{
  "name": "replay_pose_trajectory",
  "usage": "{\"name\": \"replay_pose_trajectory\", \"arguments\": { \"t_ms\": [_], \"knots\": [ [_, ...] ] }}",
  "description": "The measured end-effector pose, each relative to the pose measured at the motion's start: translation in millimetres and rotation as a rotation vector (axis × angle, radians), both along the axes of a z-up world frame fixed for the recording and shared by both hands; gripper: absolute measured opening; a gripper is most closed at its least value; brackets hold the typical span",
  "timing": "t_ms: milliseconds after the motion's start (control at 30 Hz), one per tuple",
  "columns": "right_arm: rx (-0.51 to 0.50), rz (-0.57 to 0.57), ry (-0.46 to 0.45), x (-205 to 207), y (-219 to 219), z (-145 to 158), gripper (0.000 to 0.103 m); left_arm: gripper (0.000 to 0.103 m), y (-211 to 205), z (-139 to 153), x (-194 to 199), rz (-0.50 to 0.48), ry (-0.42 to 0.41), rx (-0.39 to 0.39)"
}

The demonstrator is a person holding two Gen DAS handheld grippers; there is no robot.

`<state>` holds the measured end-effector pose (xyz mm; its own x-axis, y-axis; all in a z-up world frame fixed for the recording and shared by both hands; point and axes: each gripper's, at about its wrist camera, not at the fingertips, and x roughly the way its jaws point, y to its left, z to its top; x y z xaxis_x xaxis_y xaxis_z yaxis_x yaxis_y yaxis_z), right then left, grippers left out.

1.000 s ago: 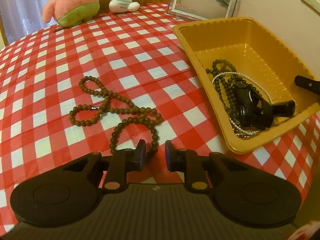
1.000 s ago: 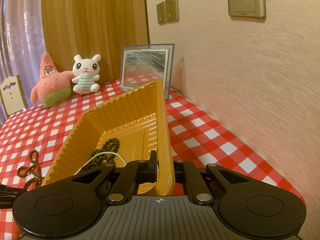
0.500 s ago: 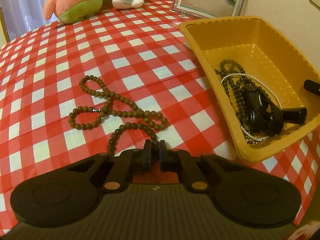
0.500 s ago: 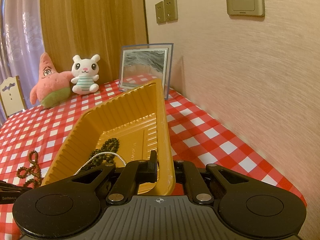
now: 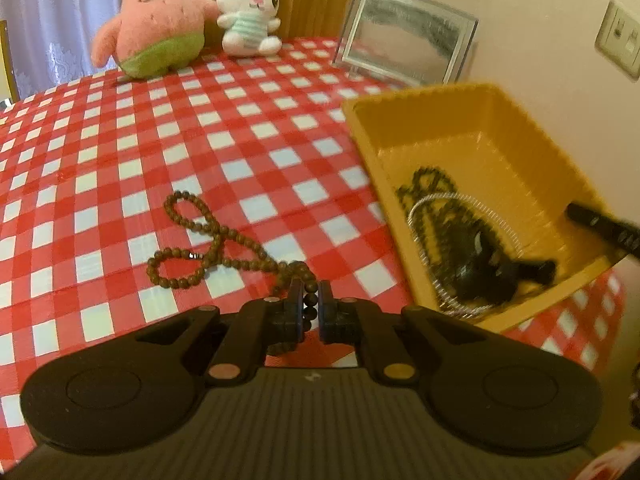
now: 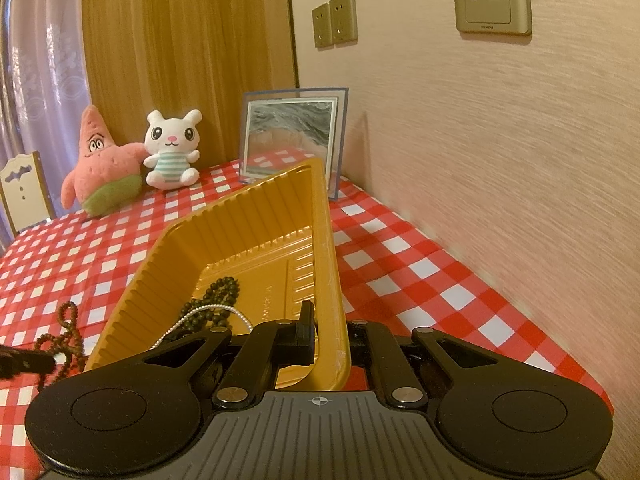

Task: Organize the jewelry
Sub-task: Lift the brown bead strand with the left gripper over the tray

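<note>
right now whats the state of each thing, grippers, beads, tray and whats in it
left gripper: shut on the brown beads
brown beads: near end pinched, the rest trailing on the tablecloth
right gripper: shut on the tray's side wall
yellow tray: on the table, held by its wall
dark beads: lying in the tray
pearl strand: lying in the tray, over the dark beads

Bare checked tablecloth (image 5: 168, 128) open from 9 to 12 o'clock of the beads (image 5: 208, 240), yellow tray (image 5: 460, 120) walling off 2 o'clock, plush toys (image 5: 160, 36) and frame (image 5: 404, 36) lining the far edge, wall (image 6: 500, 152) close along the tray's right.
</note>
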<state>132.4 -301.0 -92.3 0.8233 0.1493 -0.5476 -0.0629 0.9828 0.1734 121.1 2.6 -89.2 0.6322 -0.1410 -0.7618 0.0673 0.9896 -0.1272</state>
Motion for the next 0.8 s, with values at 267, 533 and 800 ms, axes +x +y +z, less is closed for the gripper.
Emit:
{"name": "replay_pose_trajectory", "arguments": {
  "t_ms": [267, 533, 800],
  "knots": [
    [0.000, 0.001, -0.002, 0.0, 0.9, 1.3, 0.006, 0.006, -3.0, 36.1, -6.3, -0.013, -0.065, -0.073],
    [-0.005, 0.004, -0.003, -1.1, 2.4, 4.1, 0.006, 0.006, -39.0, 56.6, 7.4, -0.113, -0.095, -0.204],
    [-0.005, 0.006, -0.006, -1.6, 2.1, 5.1, 0.006, 0.006, -89.4, 52.4, 28.3, -0.230, -0.048, -0.324]
  ]
}}
